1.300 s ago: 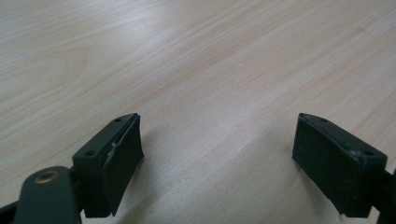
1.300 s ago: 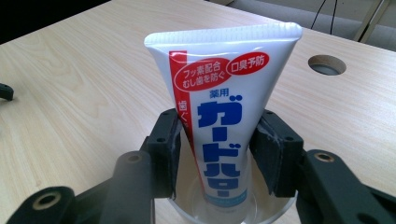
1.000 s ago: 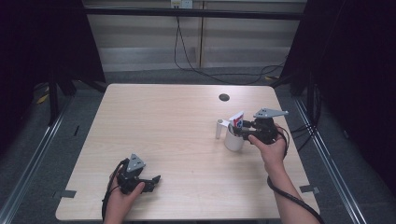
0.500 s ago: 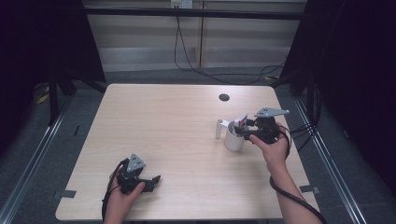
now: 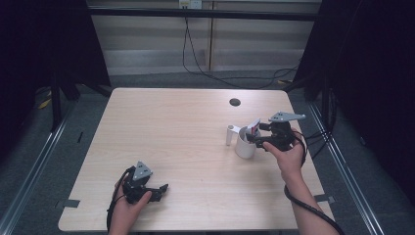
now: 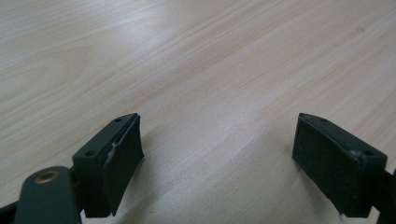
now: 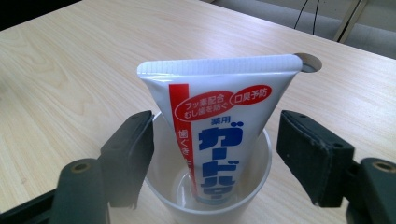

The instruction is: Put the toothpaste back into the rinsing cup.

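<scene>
Toothpaste tube (image 7: 219, 135) upright in white cup (image 7: 163, 186), right gripper (image 7: 215, 158) freshly parted

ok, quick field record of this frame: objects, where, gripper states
surface: wooden table
cup: white cup, upright, right side of table
tube: toothpaste tube standing in the cup, crimped end up, leaning on the rim
right gripper: jaws have just been opening, either side of the tube, pads clear of it
left gripper: open over bare table, near front left
other: small white cylinder beside the cup; dark hole in the tabletop
</scene>
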`<state>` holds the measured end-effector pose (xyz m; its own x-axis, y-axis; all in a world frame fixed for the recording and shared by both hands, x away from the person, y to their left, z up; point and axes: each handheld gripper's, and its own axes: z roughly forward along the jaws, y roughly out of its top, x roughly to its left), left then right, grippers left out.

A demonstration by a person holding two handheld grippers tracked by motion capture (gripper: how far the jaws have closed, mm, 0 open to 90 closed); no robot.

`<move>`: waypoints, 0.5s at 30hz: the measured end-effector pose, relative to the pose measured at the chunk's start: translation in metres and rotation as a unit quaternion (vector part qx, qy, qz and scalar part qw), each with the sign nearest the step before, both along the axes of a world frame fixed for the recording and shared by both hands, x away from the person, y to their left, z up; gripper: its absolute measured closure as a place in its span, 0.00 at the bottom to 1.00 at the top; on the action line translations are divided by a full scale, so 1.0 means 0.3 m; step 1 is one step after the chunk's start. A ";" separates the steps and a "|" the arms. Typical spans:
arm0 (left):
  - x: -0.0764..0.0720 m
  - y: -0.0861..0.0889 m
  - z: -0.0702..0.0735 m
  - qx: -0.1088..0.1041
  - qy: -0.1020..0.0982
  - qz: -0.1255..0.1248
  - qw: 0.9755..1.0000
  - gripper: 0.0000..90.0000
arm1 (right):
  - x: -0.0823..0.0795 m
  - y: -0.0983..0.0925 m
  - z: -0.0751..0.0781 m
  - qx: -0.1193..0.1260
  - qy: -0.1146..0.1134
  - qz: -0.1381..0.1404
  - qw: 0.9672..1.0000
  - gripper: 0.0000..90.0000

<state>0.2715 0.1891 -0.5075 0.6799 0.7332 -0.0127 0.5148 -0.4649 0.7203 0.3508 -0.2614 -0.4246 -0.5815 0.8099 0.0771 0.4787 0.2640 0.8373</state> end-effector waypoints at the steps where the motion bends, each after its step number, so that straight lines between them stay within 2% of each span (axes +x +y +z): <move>1: 0.000 0.000 0.000 0.000 0.000 0.000 1.000 0.18 | 0.000 -0.002 0.000 0.001 0.001 0.000 1.000 0.28; 6: 0.000 0.000 0.000 0.000 0.000 0.000 1.000 0.18 | -0.005 -0.005 0.005 0.003 0.005 -0.001 1.000 0.25; 15: -0.002 0.002 0.000 -0.002 -0.001 -0.001 1.000 0.18 | -0.020 -0.006 0.013 -0.009 0.011 0.005 1.000 0.22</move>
<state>0.2711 0.1896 -0.5076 0.6810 0.7321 -0.0139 0.5125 -0.4630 0.7232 0.3447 -0.2632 -0.4207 -0.5881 0.8053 0.0757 0.4938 0.2833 0.8221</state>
